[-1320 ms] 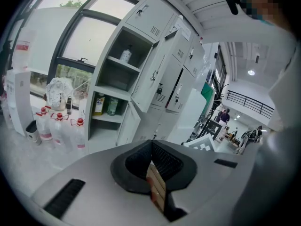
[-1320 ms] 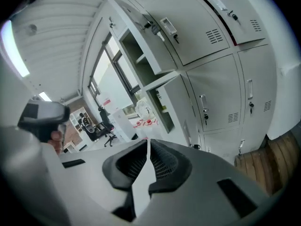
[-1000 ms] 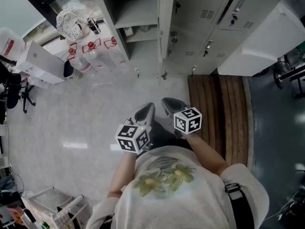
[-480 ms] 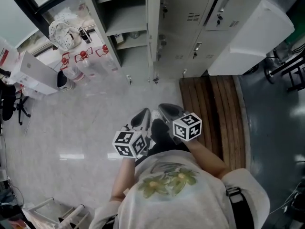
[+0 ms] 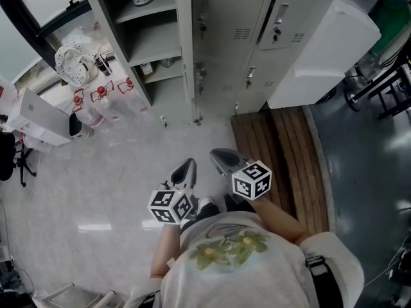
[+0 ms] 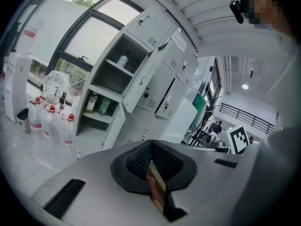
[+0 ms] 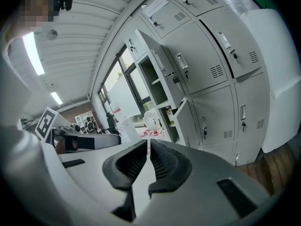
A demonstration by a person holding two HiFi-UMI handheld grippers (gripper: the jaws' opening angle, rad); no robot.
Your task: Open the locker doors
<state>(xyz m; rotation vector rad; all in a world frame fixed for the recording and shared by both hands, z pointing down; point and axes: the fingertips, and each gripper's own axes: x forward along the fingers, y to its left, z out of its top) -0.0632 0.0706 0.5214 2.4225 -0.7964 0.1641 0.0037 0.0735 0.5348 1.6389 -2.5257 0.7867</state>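
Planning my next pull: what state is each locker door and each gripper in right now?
Left column upper door, swung open.
Left column lower door, swung open.
Middle column upper door, closed.
Middle column lower door, closed.
Right column upper door, dark gap at its edge, possibly ajar.
Right column lower door, closed.
Left gripper, jaws together, empty.
Right gripper, jaws together, empty.

Floor: pale glossy tile (image 5: pixel 109 172); I see glare patches (image 5: pixel 95 226).
Right edge: wooden slat platform (image 5: pixel 276 140).
Window: dark-framed pane (image 6: pixel 89 36), daylight behind.
Ceiling: strip lamps (image 7: pixel 33 53) lit.
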